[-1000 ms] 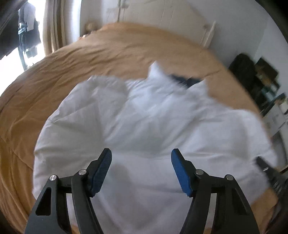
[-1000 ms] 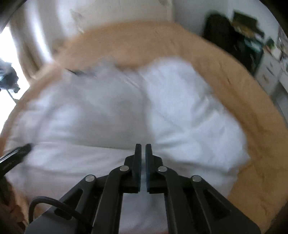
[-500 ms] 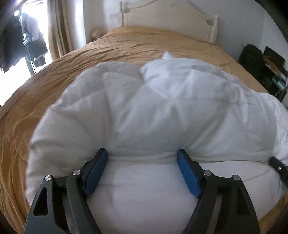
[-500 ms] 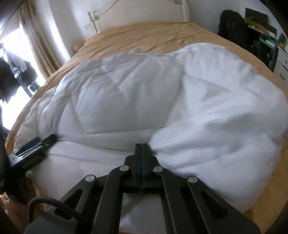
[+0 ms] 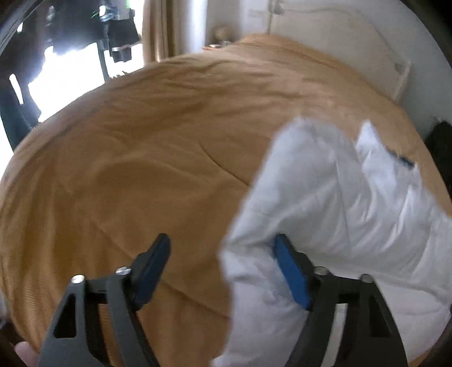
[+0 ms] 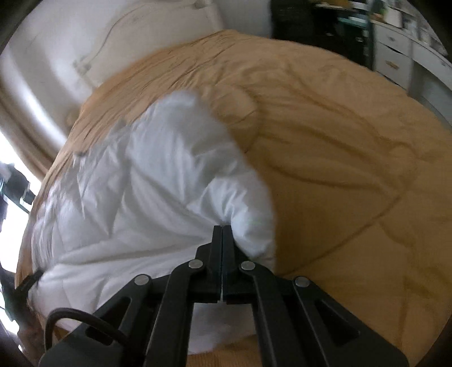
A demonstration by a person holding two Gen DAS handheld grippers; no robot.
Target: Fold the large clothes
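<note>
Swung sideways since half a second back: white padded garment point(image 5: 333, 203), then straight ahead of both tongs, now off to the right of the left tongs point(image 5: 220, 262) and up-left of the right tongs point(image 6: 222, 234). Lies bunched on the tan bedspread point(image 5: 127, 169), its near edge reaching under the left tongs' right finger point(image 5: 291, 271). Looks quilted, puffy and soft: probably light for its bulk, limp, apt to sag and slide on its slick shell. Best taken at an edge or corner, with enough thickness gathered for a firm bite. Right tongs pressed together, pinching a fold of the garment at the tips, cloth ballooning just right of the pinch. Left tongs spread and closing; garment's edge sits between the fingers, left finger point(image 5: 154, 262) over bare bedspread, no pinch visible. Farther out past the tongs: white headboard point(image 6: 135, 42), curtain point(image 5: 158, 25) by a bright window, drawers point(image 6: 395, 59) at far right.
</note>
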